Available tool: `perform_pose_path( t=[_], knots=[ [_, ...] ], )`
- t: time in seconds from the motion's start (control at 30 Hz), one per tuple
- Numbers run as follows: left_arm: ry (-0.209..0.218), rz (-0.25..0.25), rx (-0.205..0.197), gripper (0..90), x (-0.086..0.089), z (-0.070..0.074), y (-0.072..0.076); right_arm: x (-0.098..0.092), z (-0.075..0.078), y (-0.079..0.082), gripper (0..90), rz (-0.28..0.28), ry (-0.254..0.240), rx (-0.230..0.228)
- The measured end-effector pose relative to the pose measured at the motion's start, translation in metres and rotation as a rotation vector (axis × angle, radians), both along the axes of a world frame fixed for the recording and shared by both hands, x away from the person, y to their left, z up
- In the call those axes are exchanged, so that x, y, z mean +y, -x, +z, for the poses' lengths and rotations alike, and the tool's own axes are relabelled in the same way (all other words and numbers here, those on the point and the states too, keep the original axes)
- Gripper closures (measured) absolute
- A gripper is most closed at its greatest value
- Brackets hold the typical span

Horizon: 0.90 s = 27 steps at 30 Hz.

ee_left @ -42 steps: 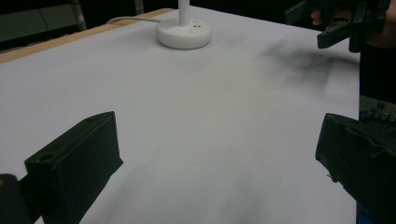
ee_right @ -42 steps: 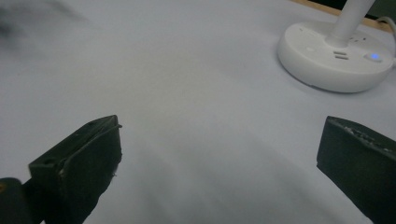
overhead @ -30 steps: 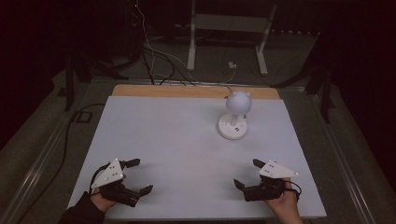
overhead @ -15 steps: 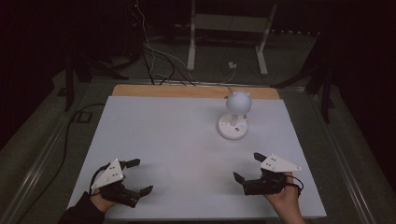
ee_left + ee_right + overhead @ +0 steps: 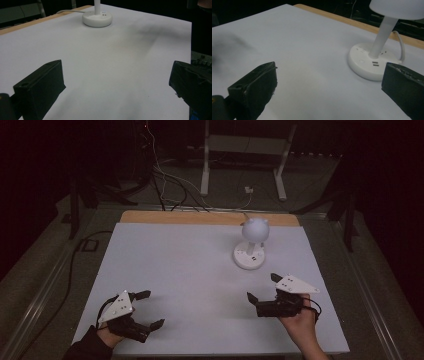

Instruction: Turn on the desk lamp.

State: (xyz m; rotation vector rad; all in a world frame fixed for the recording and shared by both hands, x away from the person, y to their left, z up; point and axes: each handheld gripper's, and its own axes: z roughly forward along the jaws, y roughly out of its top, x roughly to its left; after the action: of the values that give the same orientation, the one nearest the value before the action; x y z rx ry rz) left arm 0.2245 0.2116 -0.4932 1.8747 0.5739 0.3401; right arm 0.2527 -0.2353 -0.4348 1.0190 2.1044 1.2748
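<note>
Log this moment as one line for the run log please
left tongs: open, low over table | right tongs: open, nearer the lamp | white desk lamp: upright, untouched, far right of table

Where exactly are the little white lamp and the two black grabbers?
lamp (image 5: 248,259): high view, on its round base.
right gripper (image 5: 264,288): high view, midway between its open fingertips.
left gripper (image 5: 152,309): high view, midway between its open fingertips.

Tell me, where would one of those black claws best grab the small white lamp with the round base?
Probably the thin upright stem of the small white lamp, approached from the near side by the open right gripper. The stem is narrow enough for the jaws; the round base looks too wide and flat, the shade too bulbous.
</note>
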Motion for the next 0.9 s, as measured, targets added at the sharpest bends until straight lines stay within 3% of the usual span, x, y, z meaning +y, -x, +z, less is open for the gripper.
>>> perform_pose_path(
  t=[0.3,0.9],
  knots=[
    [0.003,-0.001,0.002,0.4,0.000,0.000,0.000,0.007,0.005,-0.012,0.0,-0.024,-0.004,-0.010],
    [0.000,-0.004,0.004,0.4,0.000,0.000,0.000,0.022,0.008,-0.041,0.0,-0.130,-0.002,-0.028]
  ],
)
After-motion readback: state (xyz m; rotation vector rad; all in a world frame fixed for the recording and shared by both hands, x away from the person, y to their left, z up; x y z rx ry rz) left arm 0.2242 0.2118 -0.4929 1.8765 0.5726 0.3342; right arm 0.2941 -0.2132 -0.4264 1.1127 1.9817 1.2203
